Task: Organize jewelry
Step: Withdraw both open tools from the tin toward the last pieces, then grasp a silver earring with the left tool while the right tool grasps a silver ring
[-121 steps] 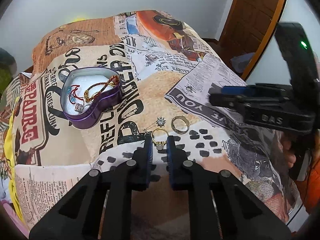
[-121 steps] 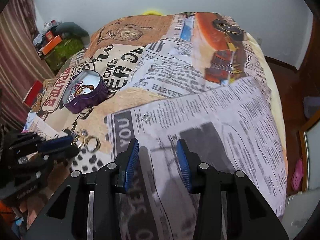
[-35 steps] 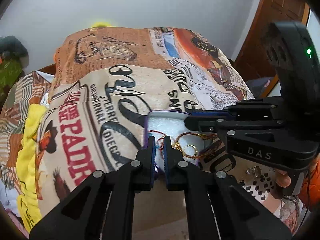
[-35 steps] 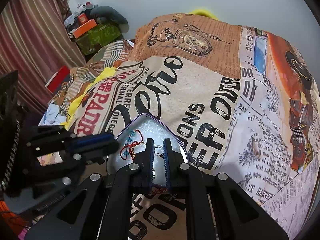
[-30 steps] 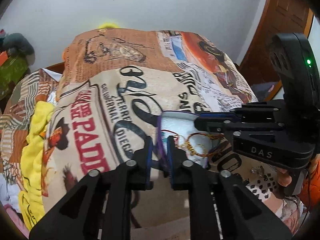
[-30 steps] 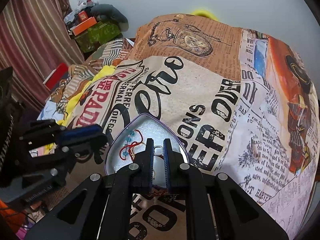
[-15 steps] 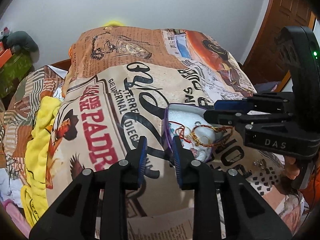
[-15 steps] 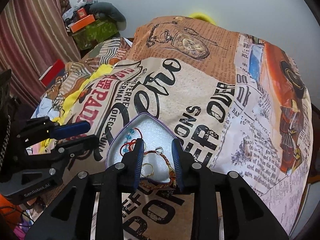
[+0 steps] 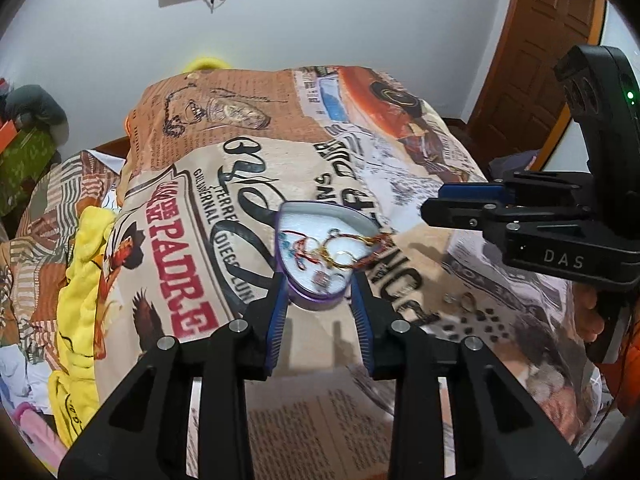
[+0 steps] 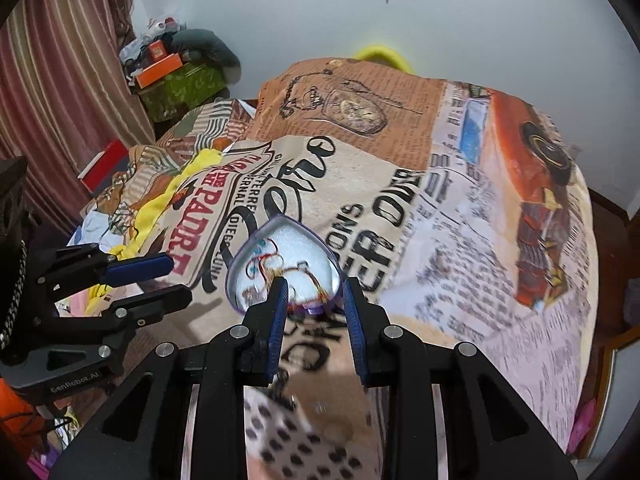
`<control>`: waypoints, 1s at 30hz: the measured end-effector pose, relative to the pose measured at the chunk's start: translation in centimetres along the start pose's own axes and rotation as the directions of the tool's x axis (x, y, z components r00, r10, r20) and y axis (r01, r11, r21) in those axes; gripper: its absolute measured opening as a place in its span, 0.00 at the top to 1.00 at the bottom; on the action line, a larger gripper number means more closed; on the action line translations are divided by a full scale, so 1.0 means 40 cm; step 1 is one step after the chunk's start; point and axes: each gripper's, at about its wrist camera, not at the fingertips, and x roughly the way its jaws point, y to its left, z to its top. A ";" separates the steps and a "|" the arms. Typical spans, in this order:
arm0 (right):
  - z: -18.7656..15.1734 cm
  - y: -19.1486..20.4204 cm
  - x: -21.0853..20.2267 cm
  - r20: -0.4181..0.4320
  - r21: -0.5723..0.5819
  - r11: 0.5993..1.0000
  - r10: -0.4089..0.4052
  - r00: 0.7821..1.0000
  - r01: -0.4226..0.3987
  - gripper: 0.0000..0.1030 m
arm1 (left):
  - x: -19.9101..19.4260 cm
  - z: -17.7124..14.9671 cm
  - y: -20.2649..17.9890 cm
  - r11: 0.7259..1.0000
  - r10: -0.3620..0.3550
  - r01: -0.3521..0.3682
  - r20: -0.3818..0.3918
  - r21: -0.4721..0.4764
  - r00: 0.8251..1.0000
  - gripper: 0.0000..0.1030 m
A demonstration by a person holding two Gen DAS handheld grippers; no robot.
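A purple heart-shaped tin (image 9: 316,300) with a white lining sits on the printed bedspread; it also shows in the right wrist view (image 10: 240,264). Inside lie a red cord, a gold-and-red bracelet (image 9: 360,246) and gold rings (image 9: 342,256). My left gripper (image 9: 319,312) is open and empty, its fingers either side of the tin's near tip. My right gripper (image 10: 314,304) is open and empty just above the tin's near edge. Two small pieces (image 9: 460,300) lie loose on the bedspread to the right of the tin.
The bedspread (image 9: 224,160) covers the whole bed and drops away at its edges. A yellow cloth (image 9: 84,280) lies bunched at the left side. A wooden door (image 9: 536,48) stands at the right. Boxes and clutter (image 10: 176,76) sit by the curtain.
Both grippers have opened and drawn back from the tin. The ring the right gripper held over the tin now lies inside it.
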 end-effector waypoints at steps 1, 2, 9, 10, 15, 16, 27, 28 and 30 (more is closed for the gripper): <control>-0.008 -0.003 -0.008 -0.001 0.002 1.000 -0.004 1.000 0.004 0.75 | -0.007 -0.004 -0.010 1.000 -0.002 0.002 0.000 0.008 1.000 0.68; -0.018 -0.007 -0.014 -0.002 0.004 1.000 -0.009 1.000 0.009 0.75 | -0.012 -0.008 -0.017 1.000 -0.004 0.004 -0.001 0.014 1.000 0.68; -0.099 -0.039 -0.037 -0.038 0.042 0.999 -0.013 0.999 0.015 0.75 | -0.027 -0.037 -0.064 0.999 -0.031 0.031 -0.023 0.027 0.999 0.66; -0.109 -0.041 -0.035 -0.045 0.048 0.999 -0.011 0.999 0.013 0.75 | -0.026 -0.042 -0.069 0.999 -0.035 0.036 -0.027 0.025 0.999 0.65; -0.162 -0.042 -0.010 -0.098 0.066 0.998 0.015 0.995 -0.009 0.75 | -0.012 -0.068 -0.086 0.998 -0.058 0.058 -0.055 0.011 0.997 0.65; -0.170 -0.040 -0.003 -0.107 0.065 0.998 0.019 0.994 -0.012 0.75 | -0.008 -0.073 -0.089 0.998 -0.058 0.059 -0.058 0.009 0.997 0.65; -0.204 -0.021 0.032 -0.121 0.016 1.000 0.000 0.993 0.002 0.75 | 0.033 -0.086 -0.092 0.998 -0.070 0.070 -0.104 -0.003 0.992 0.65; -0.205 -0.021 0.031 -0.117 0.011 1.000 0.001 0.993 0.001 0.75 | 0.035 -0.085 -0.094 0.998 -0.070 0.071 -0.105 -0.002 0.992 0.65; -0.207 -0.020 0.027 -0.106 0.006 1.000 0.010 0.994 -0.010 0.80 | 0.039 -0.081 -0.098 0.997 -0.073 0.073 -0.106 0.000 0.992 0.65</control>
